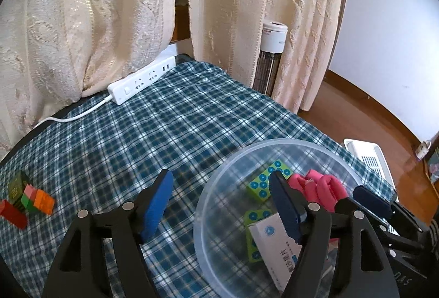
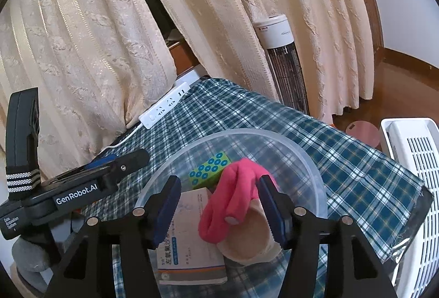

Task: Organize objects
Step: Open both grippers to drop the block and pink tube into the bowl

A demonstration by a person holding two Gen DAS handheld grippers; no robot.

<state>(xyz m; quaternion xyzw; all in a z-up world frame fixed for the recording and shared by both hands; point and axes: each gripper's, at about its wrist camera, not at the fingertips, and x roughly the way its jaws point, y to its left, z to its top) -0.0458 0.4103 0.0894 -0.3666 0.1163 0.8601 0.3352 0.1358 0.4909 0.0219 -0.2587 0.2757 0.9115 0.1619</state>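
A clear plastic bowl [image 1: 219,188] sits on the plaid cloth and shows in the right wrist view [image 2: 307,158] too. In it lie a green dotted box [image 1: 267,180], a white medicine box [image 1: 274,246] and a pink-and-tan plush toy [image 2: 236,204]. My left gripper [image 1: 223,204] is open and empty, one finger over the bowl, one left of it. My right gripper [image 2: 219,211] is open over the bowl, its jaws either side of the plush toy; whether they touch it is unclear. Coloured building blocks [image 1: 30,202] lie at the far left.
A white power strip [image 1: 142,80] with its cord lies at the table's back edge against cream curtains. A tower heater [image 2: 285,65] stands behind the table. A white slatted basket [image 2: 411,188] stands off the right edge. The wooden floor lies beyond.
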